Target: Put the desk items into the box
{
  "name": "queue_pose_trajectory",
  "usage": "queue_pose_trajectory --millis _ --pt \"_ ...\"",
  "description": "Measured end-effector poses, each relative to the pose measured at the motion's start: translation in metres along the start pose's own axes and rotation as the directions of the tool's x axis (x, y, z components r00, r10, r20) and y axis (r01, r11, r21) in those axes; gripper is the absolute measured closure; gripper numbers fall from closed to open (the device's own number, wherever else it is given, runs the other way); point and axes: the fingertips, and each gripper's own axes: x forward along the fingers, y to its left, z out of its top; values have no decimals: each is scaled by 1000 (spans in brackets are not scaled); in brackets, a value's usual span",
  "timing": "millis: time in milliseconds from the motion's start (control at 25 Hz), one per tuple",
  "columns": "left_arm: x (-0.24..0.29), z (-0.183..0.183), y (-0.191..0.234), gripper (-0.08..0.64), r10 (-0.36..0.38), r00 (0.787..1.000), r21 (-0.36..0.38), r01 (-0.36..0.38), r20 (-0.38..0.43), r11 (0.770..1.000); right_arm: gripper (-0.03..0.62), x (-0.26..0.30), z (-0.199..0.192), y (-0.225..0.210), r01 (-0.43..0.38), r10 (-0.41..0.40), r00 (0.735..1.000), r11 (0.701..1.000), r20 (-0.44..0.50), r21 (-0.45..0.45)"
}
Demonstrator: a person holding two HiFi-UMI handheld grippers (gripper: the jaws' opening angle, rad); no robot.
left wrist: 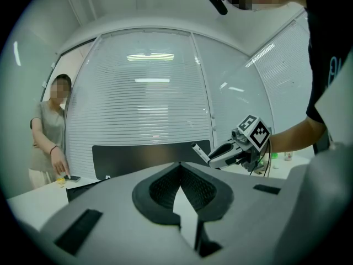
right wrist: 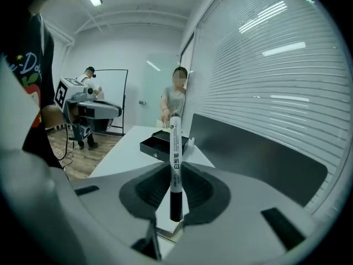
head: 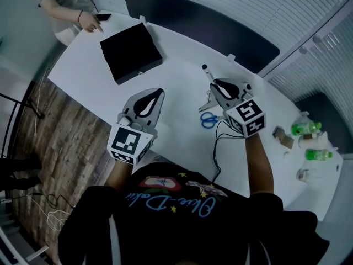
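Right gripper view: our right gripper (right wrist: 174, 173) tips down a little, its fingers (right wrist: 205, 191) pinching a marker (right wrist: 175, 148). Our left gripper (left wrist: 179, 167) is level, fingers (left wrist: 160, 189) closed, empty. The box (head: 131, 53) sits far left on the table (head: 182, 76).

A marker pen (right wrist: 175, 156) is gripped between the jaws of the right gripper (right wrist: 173, 173), which are closed on its barrel. The pen is held nearly upright, with its black end lowest and its white, printed barrel rising past the jaw tips. Beyond it a white table (right wrist: 121, 154) is seen, and a black box (right wrist: 161, 146) is set on it, well apart from the pen. A person (right wrist: 175, 101) is seen standing behind the box. At the left, the left gripper (right wrist: 115, 111) with its marker cube is held above a wooden floor (right wrist: 83, 153). Window blinds (right wrist: 265, 81) are seen at the right, with a dark panel (right wrist: 248, 156) below them.
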Motion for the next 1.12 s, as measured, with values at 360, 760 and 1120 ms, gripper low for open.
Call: queue_pose_trajectory --millis 360,760,1120 --pt "-10 5 -11 552 11 1000 5 -11 8 1000 521 -24 10 7 11 -14 998 999 54 44" --pt "-28 11 -19 552 17 1000 16 -18 22 1000 520 -46 22 17 29 -37 994 997 105 77" --pt "-53 8 -20 552 41 999 13 -41 27 999 521 -56 33 41 4 -29 984 990 173 142"
